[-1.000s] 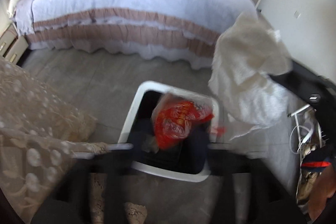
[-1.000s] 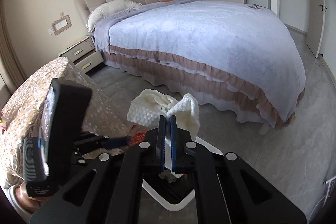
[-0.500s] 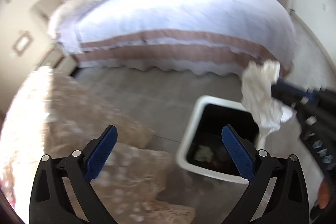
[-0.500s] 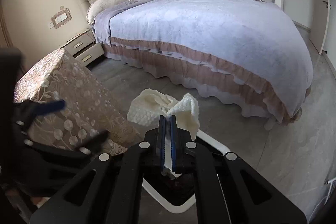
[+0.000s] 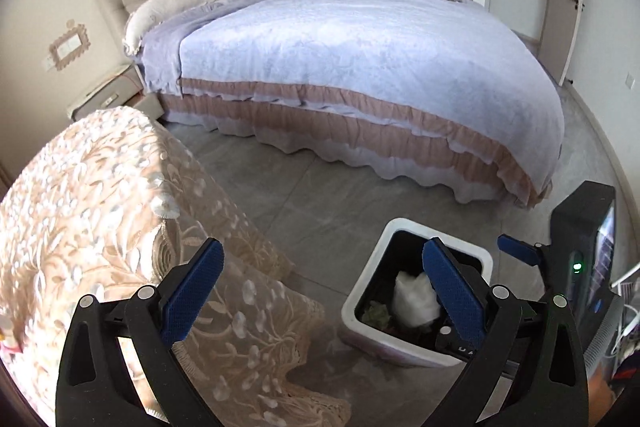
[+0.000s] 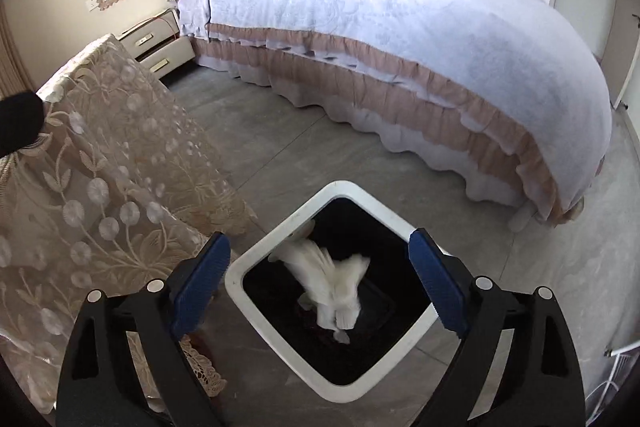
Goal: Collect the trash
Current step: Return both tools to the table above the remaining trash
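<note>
Left gripper [image 5: 320,291] open, empty, over the cloth-draped surface [image 5: 100,227] at left frame. Bin [image 6: 276,247] lower centre, directly below right gripper [image 6: 320,287], whose jaws have just been opening; tissue [image 6: 332,283] drops between them, blurred, into the bin.

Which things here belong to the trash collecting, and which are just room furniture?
Job:
- white bin
- white crumpled tissue, blurred, inside the bin mouth
- right gripper, fingers just opened, nothing between them
- left gripper, open, empty

Just there:
- bed
- lace-covered table
- nightstand
</note>
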Demonstrator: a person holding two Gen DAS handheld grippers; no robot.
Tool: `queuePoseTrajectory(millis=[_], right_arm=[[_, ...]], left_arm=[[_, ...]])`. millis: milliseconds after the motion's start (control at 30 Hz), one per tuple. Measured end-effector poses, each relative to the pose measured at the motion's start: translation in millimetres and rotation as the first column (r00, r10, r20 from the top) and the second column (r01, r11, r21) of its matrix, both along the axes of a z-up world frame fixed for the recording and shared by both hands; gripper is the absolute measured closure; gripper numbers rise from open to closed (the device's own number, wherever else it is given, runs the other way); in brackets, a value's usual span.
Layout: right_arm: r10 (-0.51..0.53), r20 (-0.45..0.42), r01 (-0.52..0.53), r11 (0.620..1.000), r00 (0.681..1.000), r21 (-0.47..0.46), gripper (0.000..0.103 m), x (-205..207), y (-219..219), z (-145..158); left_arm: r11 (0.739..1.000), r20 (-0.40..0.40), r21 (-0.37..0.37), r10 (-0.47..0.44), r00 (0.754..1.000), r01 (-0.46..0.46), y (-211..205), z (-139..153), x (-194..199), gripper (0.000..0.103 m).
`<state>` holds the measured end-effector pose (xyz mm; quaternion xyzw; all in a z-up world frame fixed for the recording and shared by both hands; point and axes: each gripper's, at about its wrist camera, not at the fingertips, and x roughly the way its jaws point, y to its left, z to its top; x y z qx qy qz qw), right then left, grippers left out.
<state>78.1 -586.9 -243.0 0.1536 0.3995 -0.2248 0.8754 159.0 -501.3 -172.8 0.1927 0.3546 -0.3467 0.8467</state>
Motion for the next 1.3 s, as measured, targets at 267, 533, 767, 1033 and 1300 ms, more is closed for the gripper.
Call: queuePoseTrajectory(millis=[267, 533, 767, 1033, 1300], right_arm=[[-0.025, 0.12, 0.038, 0.993, 0.992, -0.109, 0.005, -11.7, 15.1, 54.8], [0.114, 0.256, -0.055, 0.972, 0.96, -0.229, 0.005, -11.2, 62.2, 118.0], [0.27, 0.333, -0.181, 0.944, 0.903, -0.275, 0.005, 3.9, 115.7, 151.6], [0.434, 0.347, -0.33, 0.888, 0.831, -0.32, 0.005, 27.8, 187.0, 178.8], [0.563, 0.3, -0.459, 0.816, 0.77, -0.352, 0.005, 56.8, 264.3, 184.9]], left_arm=[[0.997, 0.025, -0.074, 0.028, 0.999, -0.026, 27.5, 30.2, -2.8, 0.005], [0.981, 0.103, -0.159, 0.128, 0.986, -0.11, 86.0, 75.0, -10.0, 0.005], [0.941, 0.149, -0.211, 0.297, 0.943, -0.263, 167.9, 98.6, -6.4, 0.005], [0.861, 0.138, -0.235, 0.49, 0.861, -0.452, 274.4, 101.0, 6.5, 0.005], [0.753, 0.045, -0.231, 0.641, 0.766, -0.617, 373.5, 77.1, 23.6, 0.005]])
